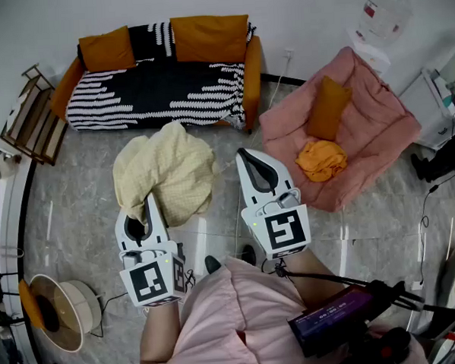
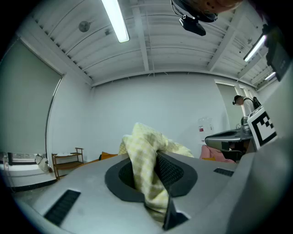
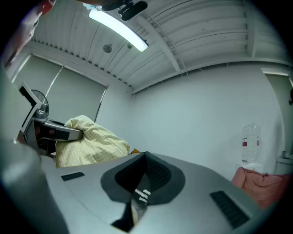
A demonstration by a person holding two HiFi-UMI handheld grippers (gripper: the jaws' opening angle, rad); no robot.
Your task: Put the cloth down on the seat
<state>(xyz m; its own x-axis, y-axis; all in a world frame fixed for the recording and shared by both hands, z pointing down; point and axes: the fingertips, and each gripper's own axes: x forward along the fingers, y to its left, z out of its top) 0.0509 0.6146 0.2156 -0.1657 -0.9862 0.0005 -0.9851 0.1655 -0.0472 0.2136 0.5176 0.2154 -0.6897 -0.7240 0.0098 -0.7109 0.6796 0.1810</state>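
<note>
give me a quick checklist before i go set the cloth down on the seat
1. Cloth gripped by left tongs: ok, jaws shut on it.
2. Right tongs free of the cloth: ok, jaws together, nothing seen between them.
3. Sofa seat free: ok.
4. Pink chair seat free: not ok, a cushion and an orange rag lie on it.
5. Cloth over a seat: not ok, it hangs above the floor.
6. Which seat is meant: cannot tell.

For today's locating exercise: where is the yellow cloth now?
Head view, left of centre: yellow cloth clamped in the left gripper, in front of the striped sofa, left of the pink seat.
</note>
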